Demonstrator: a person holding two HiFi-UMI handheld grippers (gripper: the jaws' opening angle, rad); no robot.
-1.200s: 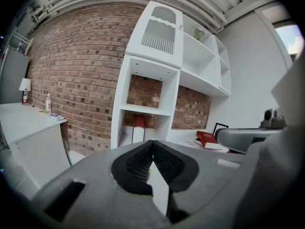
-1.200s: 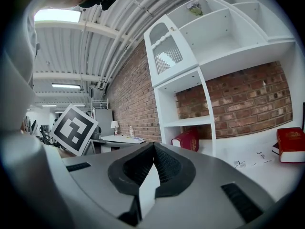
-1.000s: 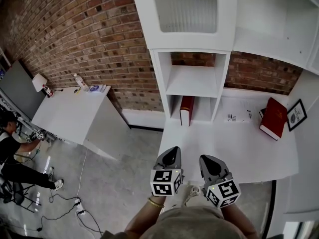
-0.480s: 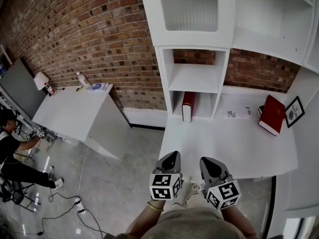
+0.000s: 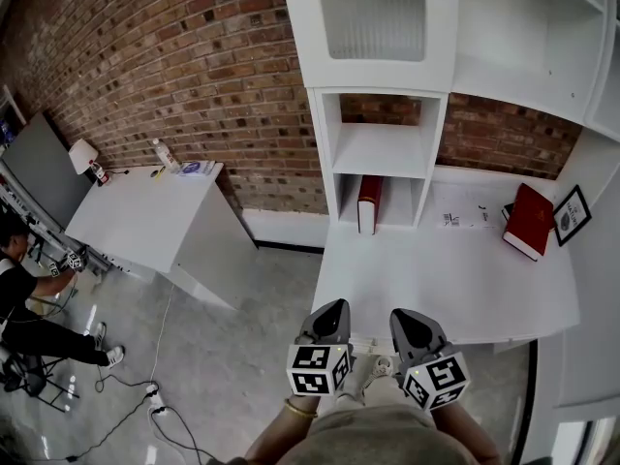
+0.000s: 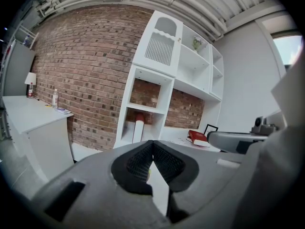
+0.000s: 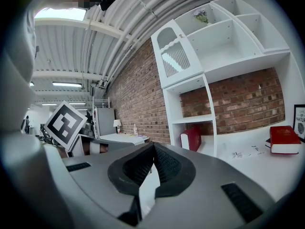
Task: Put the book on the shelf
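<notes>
One dark red book (image 5: pixel 368 203) stands upright in the lower cubby of the white shelf unit (image 5: pixel 383 95). A second red book (image 5: pixel 529 221) lies on the white desk (image 5: pixel 455 284) at the right, near the wall. My left gripper (image 5: pixel 332 308) and right gripper (image 5: pixel 404 318) hover side by side at the desk's front edge, far from both books. Both are shut with nothing between the jaws. In the left gripper view the shut gripper (image 6: pixel 152 143) faces the cubby book (image 6: pixel 138 128) and the lying book (image 6: pixel 198 137). The right gripper (image 7: pixel 153 146) shows the same books (image 7: pixel 191 138) (image 7: pixel 284 140).
A framed picture (image 5: pixel 573 215) leans at the desk's right end, and papers (image 5: pixel 465 219) lie beside the cubby. A separate white table (image 5: pixel 145 226) with a bottle and lamp stands left by the brick wall. A person (image 5: pixel 19 294) sits at far left; cables trail on the floor.
Both grippers have drawn back a little from the shelf, from over the desk to its front edge. They stay shut and empty. The books have not moved.
</notes>
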